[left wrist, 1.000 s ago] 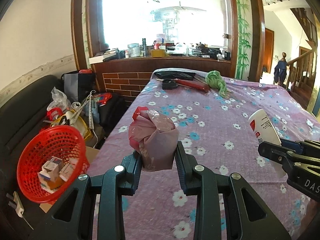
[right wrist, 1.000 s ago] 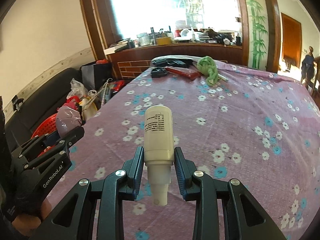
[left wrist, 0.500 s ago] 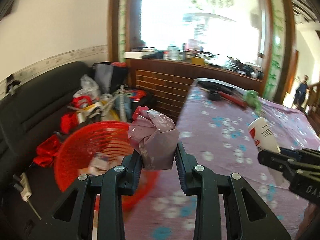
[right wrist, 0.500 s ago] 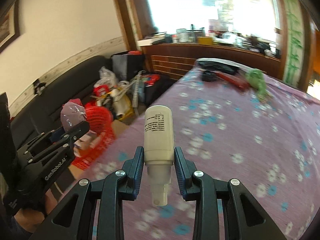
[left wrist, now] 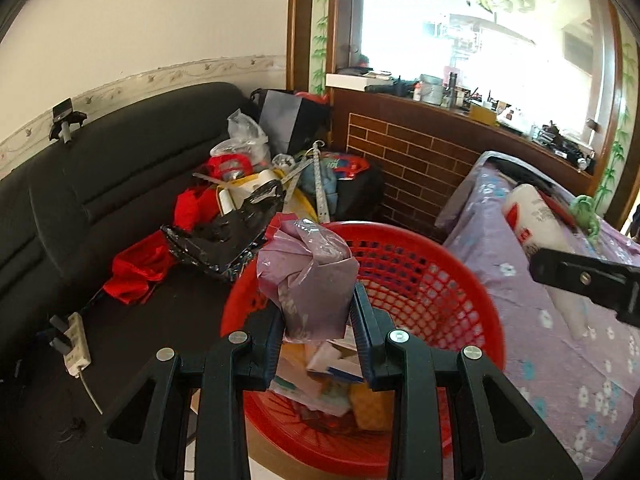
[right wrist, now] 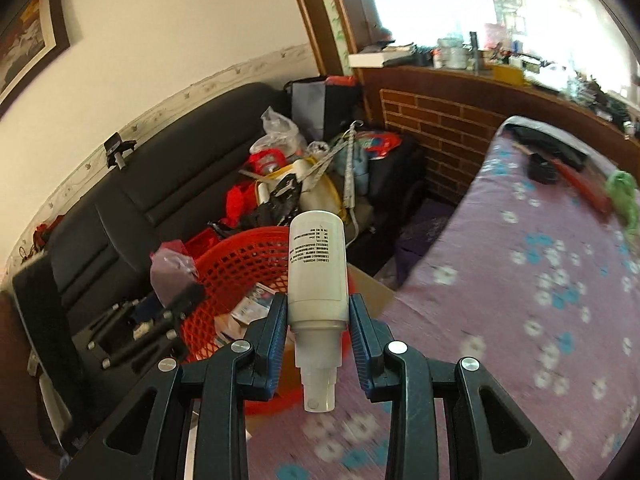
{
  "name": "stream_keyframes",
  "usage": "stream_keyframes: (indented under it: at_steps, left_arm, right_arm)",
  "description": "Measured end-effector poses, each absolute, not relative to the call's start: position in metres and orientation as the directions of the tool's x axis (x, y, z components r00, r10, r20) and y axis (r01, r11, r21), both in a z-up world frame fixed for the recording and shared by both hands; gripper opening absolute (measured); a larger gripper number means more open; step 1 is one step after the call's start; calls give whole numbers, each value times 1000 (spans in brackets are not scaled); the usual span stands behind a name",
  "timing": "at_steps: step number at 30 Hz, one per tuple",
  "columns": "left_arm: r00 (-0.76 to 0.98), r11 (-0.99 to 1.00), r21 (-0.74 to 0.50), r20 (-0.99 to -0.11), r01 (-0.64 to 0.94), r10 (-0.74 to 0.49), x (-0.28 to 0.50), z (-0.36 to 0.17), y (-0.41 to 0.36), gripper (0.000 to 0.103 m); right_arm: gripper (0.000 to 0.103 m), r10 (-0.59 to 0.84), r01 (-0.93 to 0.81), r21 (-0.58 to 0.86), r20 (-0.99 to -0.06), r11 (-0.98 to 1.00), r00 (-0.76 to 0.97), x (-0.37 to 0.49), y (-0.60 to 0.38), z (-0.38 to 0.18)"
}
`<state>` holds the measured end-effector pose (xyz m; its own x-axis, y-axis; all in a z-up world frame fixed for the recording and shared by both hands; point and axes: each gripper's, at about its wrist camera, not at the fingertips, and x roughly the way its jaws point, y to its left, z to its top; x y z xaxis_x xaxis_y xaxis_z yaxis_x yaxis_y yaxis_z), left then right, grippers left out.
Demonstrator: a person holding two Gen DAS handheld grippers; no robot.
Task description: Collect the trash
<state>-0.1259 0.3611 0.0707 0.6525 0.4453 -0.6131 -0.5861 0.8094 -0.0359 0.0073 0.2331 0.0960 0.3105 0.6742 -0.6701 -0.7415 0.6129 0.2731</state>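
as the left gripper (left wrist: 316,316) pinches a crumpled mauve plastic bag (left wrist: 306,276) over the red mesh basket (left wrist: 440,280) | right gripper (right wrist: 318,320) clamps a white spray bottle (right wrist: 317,268) short of the rim | risk: dropped early, the bottle lands outside

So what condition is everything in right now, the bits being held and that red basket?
Left tool: clamped on the plastic bag.
Plastic bag: crumpled, held over the basket.
Right tool: clamped on the bottle.
Bottle: held nozzle-down.
Basket: partly filled with trash.
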Motion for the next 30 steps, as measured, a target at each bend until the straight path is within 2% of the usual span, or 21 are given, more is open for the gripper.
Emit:
stream_keyframes:
  at_steps: [3,5,6,7,9,13,14,16,21,30]
  left_arm:
    - [646,805,-44,-623,-592,442,-123,65,369,32]
    - [643,802,-44,-625,-596,443,-121,62,372,46]
    - [645,804,-44,-623,-593,442,-121,61,372,58]
    - [648,805,-43,-620,-592,443,-120,61,373,62]
    - [651,804,-34,-607,-594,456,-121,63,368,65]
    - [655,785,-34,-575,-618,490,-131,73,356,84]
    - [661,783,-37,-562,-621,497,-136,77,350,87]
    - [665,775,-31,-537,-631,520,-144,84,339,96]
    - [675,779,-9,-506,-627,538,-163,97,304,99]
    - [670,797,43,-516,-602,534,-189,96,226,103]
  right_arm:
    - [33,673,-744,285,-683,604,284,13,250,88]
    - [34,675,-748,294,-687,595,267,15,258,82]
    - [37,674,-745,293,-687,599,272,16,259,82]
    - [41,673,-742,293,-687,603,276,17,258,82]
    - [41,681,-735,300,-673,608,289,18,251,85]
    - [43,694,-723,304,-642,620,326,11,227,98]
    - [48,696,-722,295,-628,626,348,6,217,103]
    - [64,690,-720,263,-608,642,393,-6,199,110]
    - [80,658,-703,189,-573,686,488,-38,154,117]
    - [93,583,-656,76,-542,751,605,-98,68,107]
